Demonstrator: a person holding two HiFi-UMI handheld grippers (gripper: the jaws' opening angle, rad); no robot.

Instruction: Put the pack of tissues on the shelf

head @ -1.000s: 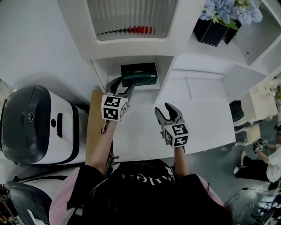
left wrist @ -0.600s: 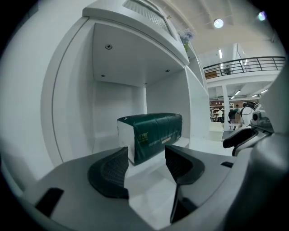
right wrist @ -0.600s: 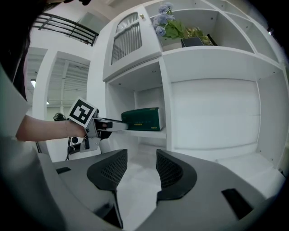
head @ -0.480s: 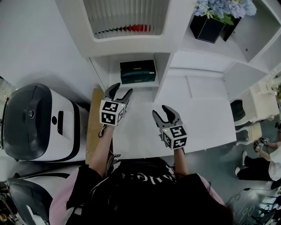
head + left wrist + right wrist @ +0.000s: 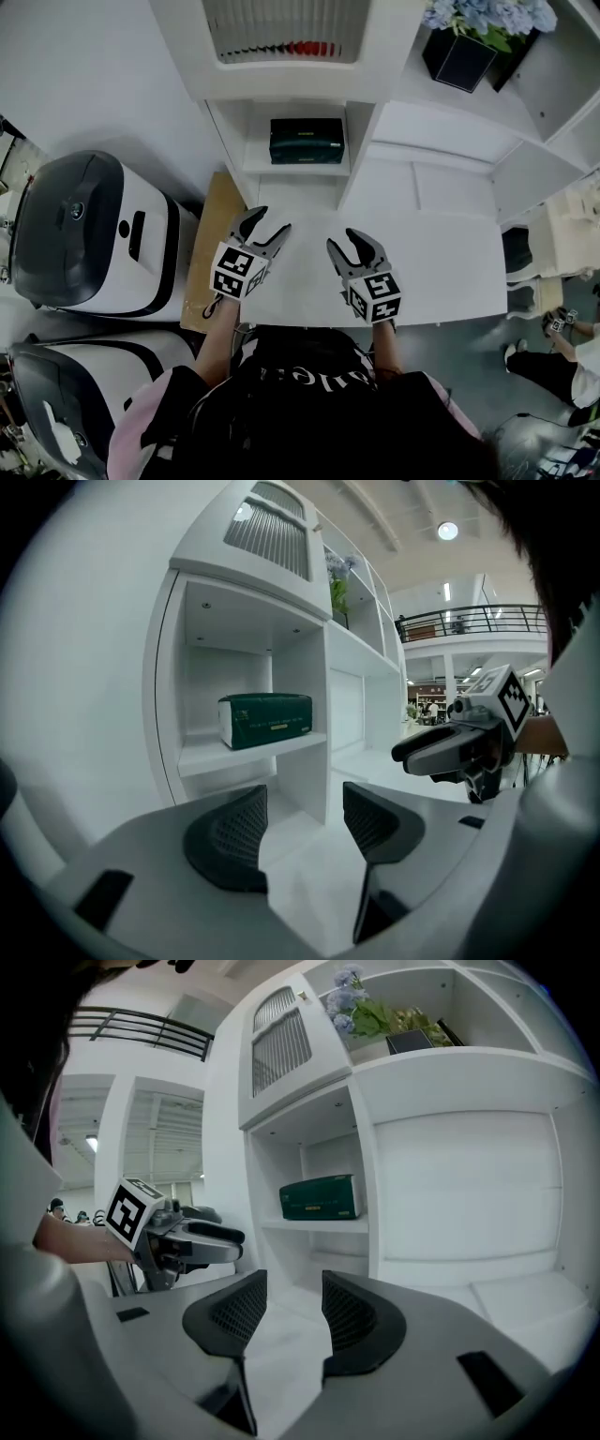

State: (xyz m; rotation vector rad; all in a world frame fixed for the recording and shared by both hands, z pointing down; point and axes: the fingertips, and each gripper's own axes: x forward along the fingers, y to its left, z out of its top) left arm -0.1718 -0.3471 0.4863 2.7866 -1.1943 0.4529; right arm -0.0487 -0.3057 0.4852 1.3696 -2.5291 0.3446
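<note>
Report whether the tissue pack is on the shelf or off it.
On the shelf. The green tissue pack lies flat on the shelf board, and nothing else touches it.

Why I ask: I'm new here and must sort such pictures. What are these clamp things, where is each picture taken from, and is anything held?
A person holds a two-jaw clamp in each hand: the left gripper and the right gripper, above a white table. The marker cubes are part of them. One picture looks down from a camera on the person's head; the other two come from cameras on the grippers, looking along their jaws. Nothing is held: the left jaws stand apart, the right jaws are closing on nothing. The green pack of tissues sits on the shelf.
</note>
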